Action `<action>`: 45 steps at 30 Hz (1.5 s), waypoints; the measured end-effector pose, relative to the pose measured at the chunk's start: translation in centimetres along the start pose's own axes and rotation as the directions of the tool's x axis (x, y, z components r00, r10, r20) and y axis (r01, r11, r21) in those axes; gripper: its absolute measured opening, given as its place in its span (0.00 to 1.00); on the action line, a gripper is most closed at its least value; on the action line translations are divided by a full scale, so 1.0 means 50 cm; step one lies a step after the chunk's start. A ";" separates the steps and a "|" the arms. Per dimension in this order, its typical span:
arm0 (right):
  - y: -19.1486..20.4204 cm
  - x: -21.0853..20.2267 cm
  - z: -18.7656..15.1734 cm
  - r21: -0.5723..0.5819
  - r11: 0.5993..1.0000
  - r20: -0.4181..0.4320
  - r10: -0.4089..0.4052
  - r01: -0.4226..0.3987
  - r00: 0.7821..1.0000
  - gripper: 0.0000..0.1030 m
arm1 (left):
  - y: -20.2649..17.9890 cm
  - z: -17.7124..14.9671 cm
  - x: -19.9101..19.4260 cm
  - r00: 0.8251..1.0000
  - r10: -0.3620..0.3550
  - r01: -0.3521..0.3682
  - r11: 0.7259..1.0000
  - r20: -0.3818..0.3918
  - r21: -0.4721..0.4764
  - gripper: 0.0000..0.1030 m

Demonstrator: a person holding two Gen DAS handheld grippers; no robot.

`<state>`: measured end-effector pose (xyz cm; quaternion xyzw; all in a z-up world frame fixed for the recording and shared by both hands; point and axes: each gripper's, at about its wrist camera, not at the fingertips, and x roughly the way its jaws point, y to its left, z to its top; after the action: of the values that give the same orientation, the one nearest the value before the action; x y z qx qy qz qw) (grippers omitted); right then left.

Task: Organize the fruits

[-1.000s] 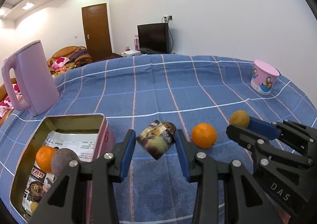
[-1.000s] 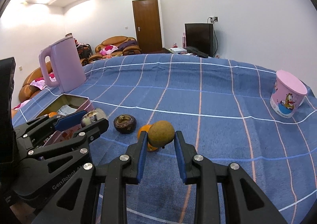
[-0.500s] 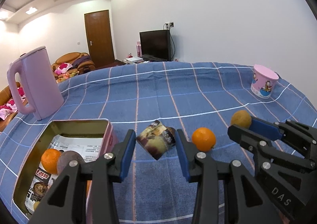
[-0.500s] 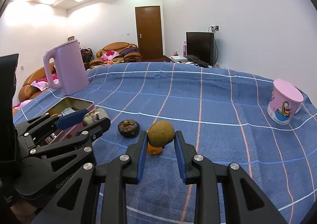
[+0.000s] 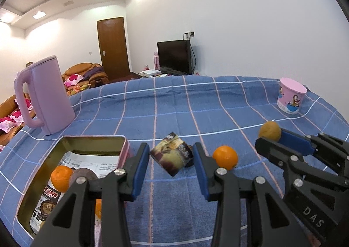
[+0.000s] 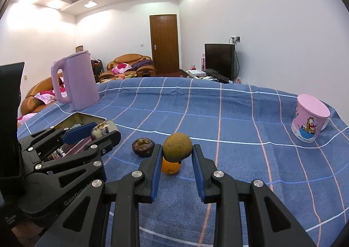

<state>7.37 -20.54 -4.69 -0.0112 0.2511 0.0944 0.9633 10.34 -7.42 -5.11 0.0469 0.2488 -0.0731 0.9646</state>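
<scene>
Fruit went into the tin point(image 5: 122, 151) at the left, which already held an orange point(image 5: 61, 178) and a dark round fruit point(image 5: 81, 178) on a printed paper lining, so a good placement, as I judged it, meant carrying each held piece over the rim and lowering it into bare space before loosening, not dropping it onto what lay there. The left gripper point(image 5: 171, 155) was clamped on a mottled brown-and-cream fruit point(image 5: 172, 154), held clear of the blue checked cloth point(image 5: 174, 111) and just right of the tin's near corner; its path to the tin was short. A loose orange point(image 5: 225, 157) lay on the cloth between the two tools, and a dark husked fruit point(image 6: 143, 147) sat near it. Further right, the right gripper point(image 6: 177, 152) was closed on a round tan-brown fruit point(image 6: 177, 147), lifted above that loose orange, with the tin well off to its left.
</scene>
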 end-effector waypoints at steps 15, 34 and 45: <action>0.005 -0.023 -0.005 -0.009 1.000 0.046 0.002 -0.002 0.999 0.28 | -0.004 -0.001 -0.022 0.998 0.029 -0.029 1.000 0.057 0.001 0.41; 0.010 -0.044 -0.010 -0.004 1.000 0.087 0.012 -0.011 0.996 0.28 | -0.002 -0.007 -0.056 0.989 0.066 -0.066 0.998 0.132 -0.005 0.41; 0.031 -0.053 -0.015 -0.023 1.000 0.079 0.013 -0.011 0.997 0.28 | 0.009 -0.011 -0.064 0.992 0.059 -0.057 0.998 0.116 -0.018 0.41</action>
<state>4.43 -19.55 -4.02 -0.0166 0.2116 0.1034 0.9717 7.38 -6.56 -4.04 0.0426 0.1914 -0.0458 0.9795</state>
